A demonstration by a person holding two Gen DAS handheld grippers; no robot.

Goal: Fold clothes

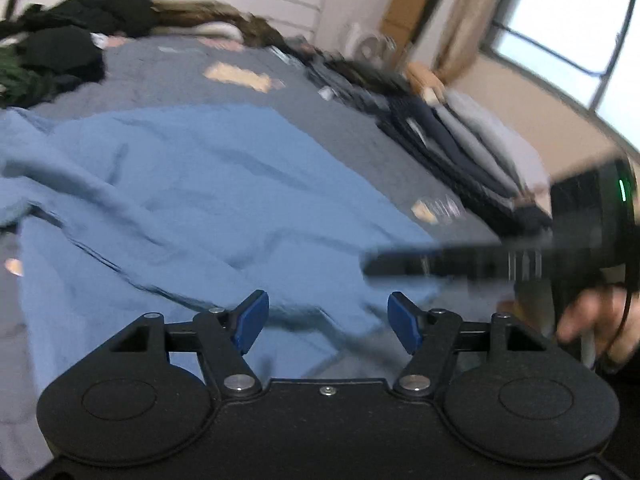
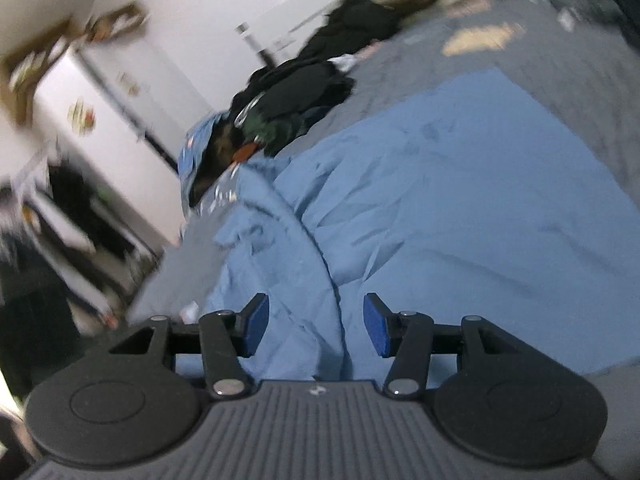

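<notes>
Item 1, my left gripper (image 1: 328, 322): jaws well apart, nothing between the blue pads (image 1: 252, 320), hanging just above the near edge of the blue garment (image 1: 192, 184). I cannot tell whether a pad brushes the cloth.

Item 2, my right gripper (image 2: 316, 326): jaws likewise wide apart and holding nothing, poised over a raised ridge (image 2: 316, 240) in the same garment. In the left wrist view its black body (image 1: 580, 220) reaches in over the garment's right corner, with a hand (image 1: 596, 320) on its handle.

Item 3, blue garment: spread broadly across the grey bedspread (image 1: 320, 92), rumpled and creased, one bunched part trailing off toward the bed's left edge. Whether any fold is already in it I cannot judge.

Item 4, beyond the garment: a dark heap of clothes (image 1: 64, 48) at its far left; a row of flat dark and grey garments (image 1: 452, 128) along its right.

Item 5, risks, as I judge them: both views are smeared by motion, so a closing jaw may miss the edge or pinch two layers; the bunched part could drag crooked; the two grippers sit near enough to knock together.
</notes>
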